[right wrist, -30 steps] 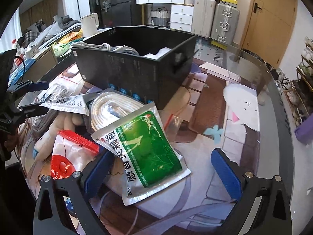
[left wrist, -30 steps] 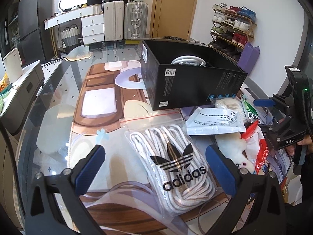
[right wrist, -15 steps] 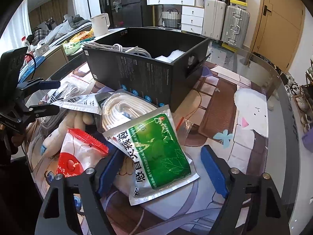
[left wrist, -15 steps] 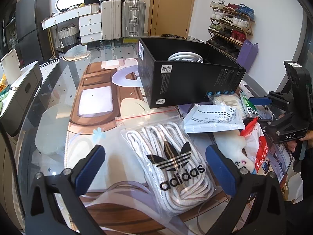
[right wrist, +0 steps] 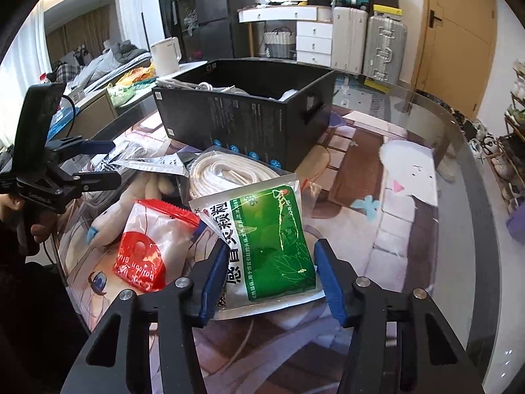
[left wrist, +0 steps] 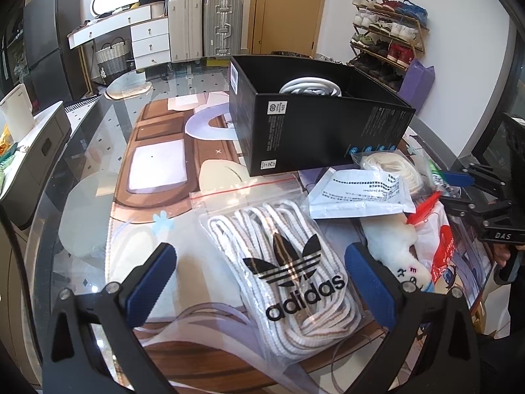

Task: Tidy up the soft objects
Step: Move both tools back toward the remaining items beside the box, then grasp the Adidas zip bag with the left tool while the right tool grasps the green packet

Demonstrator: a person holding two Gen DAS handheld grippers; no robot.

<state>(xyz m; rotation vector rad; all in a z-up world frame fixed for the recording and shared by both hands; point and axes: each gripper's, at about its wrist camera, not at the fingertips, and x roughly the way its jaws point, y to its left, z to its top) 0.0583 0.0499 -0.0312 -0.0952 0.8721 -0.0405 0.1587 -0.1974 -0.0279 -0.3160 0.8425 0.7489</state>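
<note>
A clear adidas bag of white laces (left wrist: 288, 262) lies on the table between the wide-open fingers of my left gripper (left wrist: 262, 272). My right gripper (right wrist: 270, 269) has its fingers on both sides of a green and white packet (right wrist: 269, 239), narrowed around it; contact is unclear. A red and white packet (right wrist: 147, 246), a white plush toy (left wrist: 393, 249), a bagged coil of white rope (right wrist: 226, 174) and a white printed sachet (left wrist: 357, 193) lie beside them. A black open box (left wrist: 315, 131) holds a white cable coil (left wrist: 308, 87).
The glass table (left wrist: 98, 170) carries a cartoon-print mat. Its curved edge runs at left and right. A white kettle (right wrist: 165, 54) and cluttered furniture stand beyond the table. Suitcases and a shoe rack (left wrist: 390, 39) stand by the far wall.
My right gripper's fingers have narrowed from wide open to close around the green packet and moved forward over it. My left gripper has stayed open over the laces bag.
</note>
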